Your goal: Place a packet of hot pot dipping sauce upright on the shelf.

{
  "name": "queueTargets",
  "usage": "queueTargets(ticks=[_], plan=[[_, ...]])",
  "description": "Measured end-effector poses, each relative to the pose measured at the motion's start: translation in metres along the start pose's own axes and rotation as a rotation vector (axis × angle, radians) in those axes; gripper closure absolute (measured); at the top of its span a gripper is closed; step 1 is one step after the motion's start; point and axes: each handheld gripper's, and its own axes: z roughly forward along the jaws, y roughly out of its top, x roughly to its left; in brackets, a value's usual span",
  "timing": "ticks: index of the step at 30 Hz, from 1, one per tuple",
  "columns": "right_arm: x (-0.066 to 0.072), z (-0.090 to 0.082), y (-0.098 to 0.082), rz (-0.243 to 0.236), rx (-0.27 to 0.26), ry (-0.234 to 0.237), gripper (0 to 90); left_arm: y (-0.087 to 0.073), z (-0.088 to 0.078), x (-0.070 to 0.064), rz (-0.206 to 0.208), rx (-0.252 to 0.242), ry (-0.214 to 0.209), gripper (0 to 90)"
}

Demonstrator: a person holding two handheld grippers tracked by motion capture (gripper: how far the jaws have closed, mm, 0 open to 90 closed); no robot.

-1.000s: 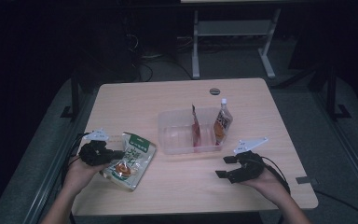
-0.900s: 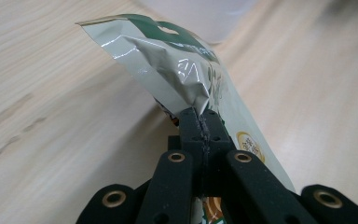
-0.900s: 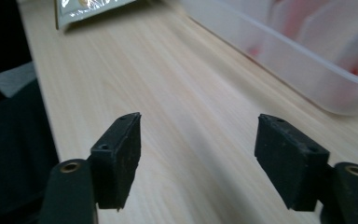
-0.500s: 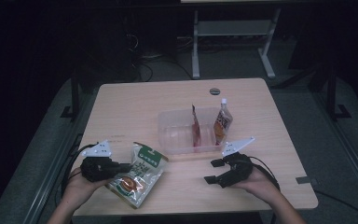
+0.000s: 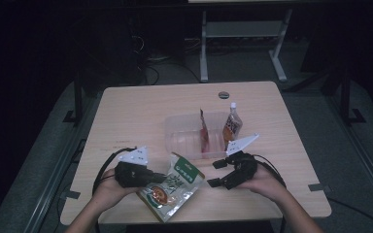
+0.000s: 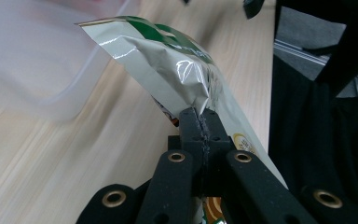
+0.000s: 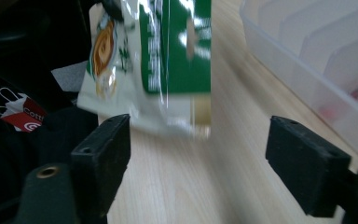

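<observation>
Black jaws of the left gripper pinch the green snack pouch at 1 edge, near the clear bin. The right gripper, just widened, holds nothing. That thin hold could slip before handover.

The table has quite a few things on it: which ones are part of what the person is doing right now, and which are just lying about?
In use:
- green and white pouch, pinched by the left tool
- right tool, open beside the pouch
- clear bin, probably its destination

Lying about:
- small bottle beside the bin
- red packet in the bin
</observation>
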Motion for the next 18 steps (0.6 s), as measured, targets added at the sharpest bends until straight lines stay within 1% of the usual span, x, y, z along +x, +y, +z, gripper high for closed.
queueTargets(ticks=[4, 6, 8, 11, 12, 13, 14, 16, 17, 18], plan=[[-0.006, 0.002, 0.011, -0.013, -0.001, 0.036, 19.9, 0.012, 0.013, -0.002, 0.042, 0.003, -0.039, 90.0], [-0.009, 0.004, 0.015, -0.009, -0.005, 0.072, 17.8, 0.017, 0.018, -0.003, 0.057, 0.009, -0.051, 90.0], [-0.012, 0.008, 0.018, 0.002, -0.005, 0.129, 16.2, 0.021, 0.023, -0.005, 0.054, 0.009, -0.063, 90.0], [-0.011, 0.013, 0.021, 0.002, 0.014, 0.156, 15.4, 0.026, 0.029, -0.004, 0.066, 0.005, -0.069, 90.0], [-0.011, 0.015, 0.021, -0.006, 0.022, 0.156, 15.7, 0.028, 0.030, -0.003, 0.069, 0.008, -0.071, 90.0], [-0.010, 0.017, 0.021, 0.000, 0.025, 0.165, 15.9, 0.030, 0.032, -0.003, 0.072, 0.002, -0.077, 90.0], [-0.011, 0.018, 0.021, -0.006, 0.032, 0.161, 17.4, 0.031, 0.033, -0.003, 0.076, -0.004, -0.079, 90.0], [-0.011, 0.018, 0.020, 0.001, 0.046, 0.172, 22.0, 0.034, 0.034, -0.002, 0.083, -0.013, -0.090, 90.0], [-0.011, 0.018, 0.020, 0.015, 0.050, 0.190, 25.8, 0.035, 0.035, -0.002, 0.085, -0.015, -0.092, 90.0], [-0.012, 0.017, 0.020, 0.015, 0.053, 0.197, 30.8, 0.035, 0.036, -0.003, 0.086, -0.023, -0.088, 90.0]])
